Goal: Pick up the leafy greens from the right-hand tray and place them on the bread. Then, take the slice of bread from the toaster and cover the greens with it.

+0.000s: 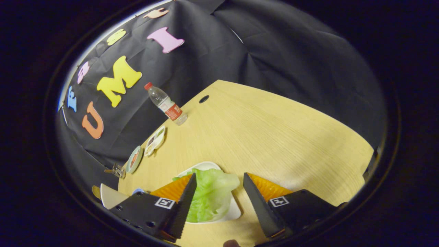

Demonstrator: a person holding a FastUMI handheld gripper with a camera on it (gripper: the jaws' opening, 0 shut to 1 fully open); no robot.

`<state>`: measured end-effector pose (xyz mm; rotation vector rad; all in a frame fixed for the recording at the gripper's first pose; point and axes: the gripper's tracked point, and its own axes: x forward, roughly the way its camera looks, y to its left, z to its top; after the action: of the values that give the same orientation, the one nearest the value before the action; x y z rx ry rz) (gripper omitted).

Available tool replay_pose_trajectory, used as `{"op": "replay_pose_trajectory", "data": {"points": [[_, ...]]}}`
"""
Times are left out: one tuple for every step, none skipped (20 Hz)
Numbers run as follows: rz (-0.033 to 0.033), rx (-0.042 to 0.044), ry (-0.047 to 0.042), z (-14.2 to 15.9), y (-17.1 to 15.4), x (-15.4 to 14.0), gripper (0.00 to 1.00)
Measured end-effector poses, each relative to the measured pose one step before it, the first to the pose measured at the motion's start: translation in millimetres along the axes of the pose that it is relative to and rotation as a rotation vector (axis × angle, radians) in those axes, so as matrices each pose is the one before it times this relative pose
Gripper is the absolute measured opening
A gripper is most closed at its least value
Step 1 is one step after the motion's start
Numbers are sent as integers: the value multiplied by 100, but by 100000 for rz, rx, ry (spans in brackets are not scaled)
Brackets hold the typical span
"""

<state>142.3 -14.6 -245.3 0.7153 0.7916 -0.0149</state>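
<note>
Gripper [219, 185]: fingers spread wide apart, pressing on nothing.
Leafy greens [211, 195]: landmark; lying between the fingers, against the left finger [183, 202]; the right finger [257, 202] stands apart from them.
White tray [235, 212]: beneath the greens, its rim showing around them.
Wooden table [274, 137]: carries the tray, stretching beyond the greens.
Small plates [154, 140]: well beyond the greens, leftward, near the table edge.
Water bottle [166, 104]: farther beyond the greens, past the plates, by the booth wall.

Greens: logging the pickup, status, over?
Gripper open, fingers astride the greens. Greens on the white tray, not gripped. Water bottle far beyond, nothing in the way.
</note>
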Motion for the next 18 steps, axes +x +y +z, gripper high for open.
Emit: {"op": "replay_pose_trajectory", "data": {"points": [[-1146, 203, -11, 33, -215, 122, 72], [-1828, 158, 80, 44, -402, 139, 61], [-1642, 153, -76, 90, -400, 177, 50], [4, 808, -32, 186, -184, -61, 38], [468, 1080, -161, 95, 45, -87, 27], [988, 873, -179, 244, 120, 23, 16], [330, 33, 188, 13, 45, 62, 10], [607, -1148, 317, -96, -31, -164, 1], [422, -309, -192, -44, -65, -226, 0], [1821, 663, -367, 246, 358, -383, 0], [1609, 25, -764, 70, 521, -360, 0], [1375, 43, -1195, 184, 441, -475, 0], [1277, -10, -1308, 315, 677, -437, 0], [1833, -865, -1127, 394, 934, -488, 0], [747, -1193, -1448, 410, 638, -416, 0], [1142, -900, -1285, 552, 733, -322, 0], [2212, -109, -780, 355, 1136, -482, 0], [2746, 257, -573, 204, 1223, -515, 0]]}}
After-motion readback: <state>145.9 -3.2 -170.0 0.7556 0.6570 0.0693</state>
